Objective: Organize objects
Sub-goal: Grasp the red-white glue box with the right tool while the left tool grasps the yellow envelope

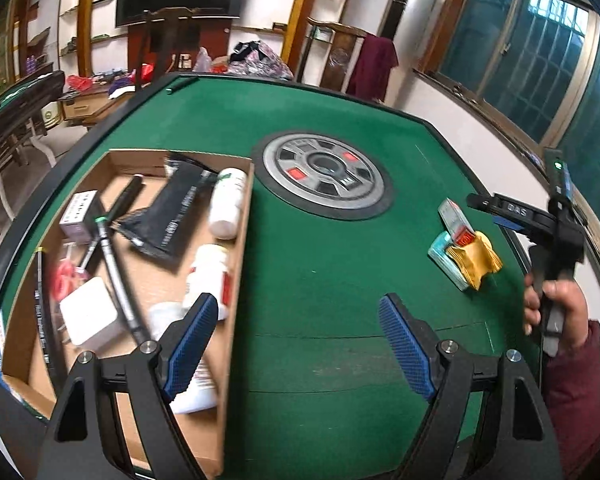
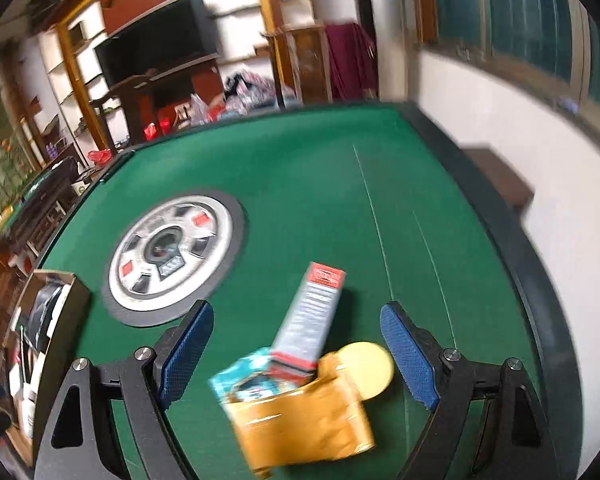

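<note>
Grey-and-red long box (image 2: 312,316) lies lengthwise between the wide-open, empty right gripper (image 2: 298,354); the open, empty left gripper (image 1: 298,342) hangs farther off.

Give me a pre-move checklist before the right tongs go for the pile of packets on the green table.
1. Right tongs open: ok.
2. Nothing held in them: ok.
3. Pile between the pads: grey-and-red carton, teal packet and gold foil pouch lie there: ok.
4. Pile is a single item: not ok, three overlap.
5. Left tongs open, away from the pile: ok.
6. Room in the brown cardboard box: cannot tell, it looks crowded.
</note>
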The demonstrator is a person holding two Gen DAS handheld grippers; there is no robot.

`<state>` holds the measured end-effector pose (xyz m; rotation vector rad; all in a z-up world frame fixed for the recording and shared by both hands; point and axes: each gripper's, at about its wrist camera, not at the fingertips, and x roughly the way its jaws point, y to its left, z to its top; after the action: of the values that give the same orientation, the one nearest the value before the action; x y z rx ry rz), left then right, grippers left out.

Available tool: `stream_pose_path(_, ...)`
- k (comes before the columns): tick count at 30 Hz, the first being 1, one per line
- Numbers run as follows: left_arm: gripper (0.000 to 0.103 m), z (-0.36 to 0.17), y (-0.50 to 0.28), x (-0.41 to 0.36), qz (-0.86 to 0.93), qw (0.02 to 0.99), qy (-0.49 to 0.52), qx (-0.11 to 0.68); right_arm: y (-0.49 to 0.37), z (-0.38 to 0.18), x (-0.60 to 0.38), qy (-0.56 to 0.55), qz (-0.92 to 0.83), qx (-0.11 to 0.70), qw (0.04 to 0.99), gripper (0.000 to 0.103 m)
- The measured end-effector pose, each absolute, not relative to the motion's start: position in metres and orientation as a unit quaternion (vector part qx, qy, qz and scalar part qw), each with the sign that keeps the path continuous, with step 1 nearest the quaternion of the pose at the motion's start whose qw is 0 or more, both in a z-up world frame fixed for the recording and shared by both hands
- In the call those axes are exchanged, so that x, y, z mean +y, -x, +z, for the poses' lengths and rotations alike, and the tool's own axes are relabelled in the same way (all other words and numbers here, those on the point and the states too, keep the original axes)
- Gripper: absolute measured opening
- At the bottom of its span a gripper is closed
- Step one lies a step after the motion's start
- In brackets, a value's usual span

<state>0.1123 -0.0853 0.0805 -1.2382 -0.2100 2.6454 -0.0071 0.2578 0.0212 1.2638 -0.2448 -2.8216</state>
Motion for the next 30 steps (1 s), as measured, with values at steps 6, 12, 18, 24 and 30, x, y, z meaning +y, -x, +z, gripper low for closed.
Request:
stream_pose_path(6, 0.082, 0.077, -0.11, -0.069, 0.892, 0.111, 0.434, -0.056, 0.034, -0.001, 0.259, -0.441, -0.895, -0.058, 0.046, 0.087)
stream_pose_path(12, 0.082, 0.075, -0.108, -0.057, 0.89, 0.12, 0.438, -0.043, 0.048, -0.024, 0.255, -0.476, -0.877, -0.045, 0.056, 0.03)
stream_pose_path(18, 0.082, 0.069, -0.103, -0.027, 0.88, 0.161, 0.445, -0.027, 0.039, -0.021, 0.275, -0.45, -0.88, -0.118, 0.092, 0.03)
stream_pose_path(24, 0.082, 0.071, -0.092, 0.043, 0.879, 0.235, 0.413, 0.044, 0.025, -0.007, 0.316, -0.403, -0.881, -0.218, 0.119, 0.03)
stream_pose_path(30, 0.082, 0.068, -0.078, 0.128, 0.867, 0.3, 0.366, 0.154, 0.022, -0.004, 0.343, -0.392, -0.876, -0.26, 0.105, 0.03)
